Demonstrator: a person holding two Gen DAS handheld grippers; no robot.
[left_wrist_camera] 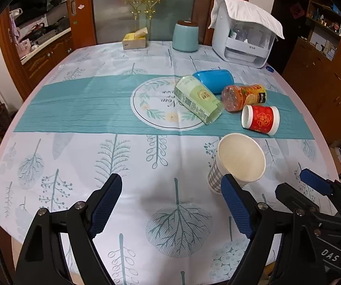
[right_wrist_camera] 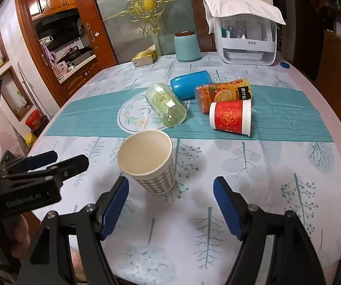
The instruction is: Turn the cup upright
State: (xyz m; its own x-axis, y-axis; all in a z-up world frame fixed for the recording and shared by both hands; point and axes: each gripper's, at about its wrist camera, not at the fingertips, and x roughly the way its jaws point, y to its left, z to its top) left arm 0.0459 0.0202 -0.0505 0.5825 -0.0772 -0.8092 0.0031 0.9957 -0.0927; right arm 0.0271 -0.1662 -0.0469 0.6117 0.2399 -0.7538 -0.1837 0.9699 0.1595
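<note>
A checked paper cup [left_wrist_camera: 238,163] stands upright on the tablecloth, mouth up and empty; it also shows in the right wrist view [right_wrist_camera: 150,163]. My left gripper [left_wrist_camera: 171,187] is open and empty, low over the cloth, with the cup just beyond its right finger. My right gripper [right_wrist_camera: 170,190] is open and empty, with the cup just ahead of its left finger [right_wrist_camera: 113,210]. Each gripper shows at the edge of the other's view: the right one [left_wrist_camera: 313,190] and the left one [right_wrist_camera: 51,162].
Lying on the teal runner are a red-and-white cup [right_wrist_camera: 231,117], a blue cup [right_wrist_camera: 190,84], a clear green cup [right_wrist_camera: 167,105] and an orange juice bottle [right_wrist_camera: 222,93]. At the back stand a teal canister [right_wrist_camera: 187,46], a yellow tissue box [right_wrist_camera: 144,58] and a white appliance [right_wrist_camera: 246,40].
</note>
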